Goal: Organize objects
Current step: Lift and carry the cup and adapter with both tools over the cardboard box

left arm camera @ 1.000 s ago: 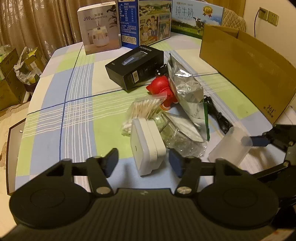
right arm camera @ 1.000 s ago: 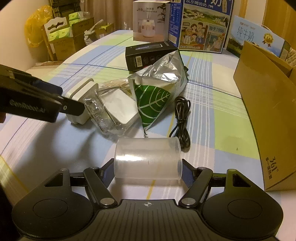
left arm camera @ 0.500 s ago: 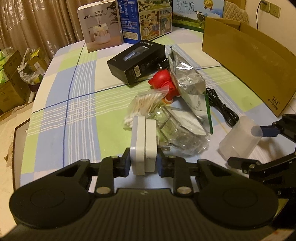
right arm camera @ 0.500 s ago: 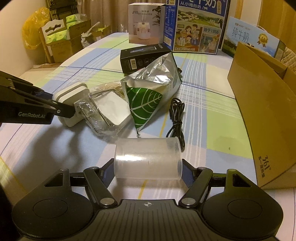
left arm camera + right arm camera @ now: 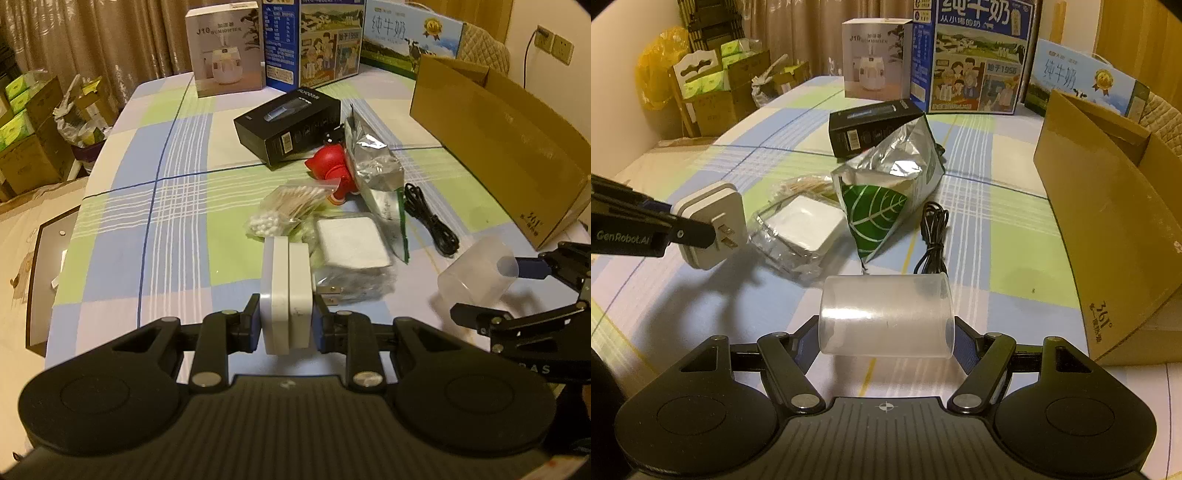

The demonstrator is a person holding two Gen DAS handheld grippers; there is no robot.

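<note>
My left gripper (image 5: 286,326) is shut on a white plug adapter (image 5: 286,291) and holds it above the checked tablecloth; the adapter also shows in the right wrist view (image 5: 711,225) with its prongs facing right. My right gripper (image 5: 884,341) is shut on a clear plastic cup (image 5: 886,315) held sideways; the cup also shows in the left wrist view (image 5: 476,275). On the table lie a white pad in clear wrap (image 5: 351,242), a bag of cotton swabs (image 5: 288,208), a red toy (image 5: 334,170), a silver and green foil bag (image 5: 886,188) and a black cable (image 5: 932,236).
An open brown cardboard box (image 5: 1108,206) stands on the right. A black product box (image 5: 290,125) lies mid-table. A white humidifier box (image 5: 225,48) and milk cartons (image 5: 328,40) stand at the far edge. Stacked cartons (image 5: 713,85) sit on the floor to the left.
My left gripper closed on the white adapter and lifted it off the table, toward me. My right gripper kept hold of the cup and rose a little.
</note>
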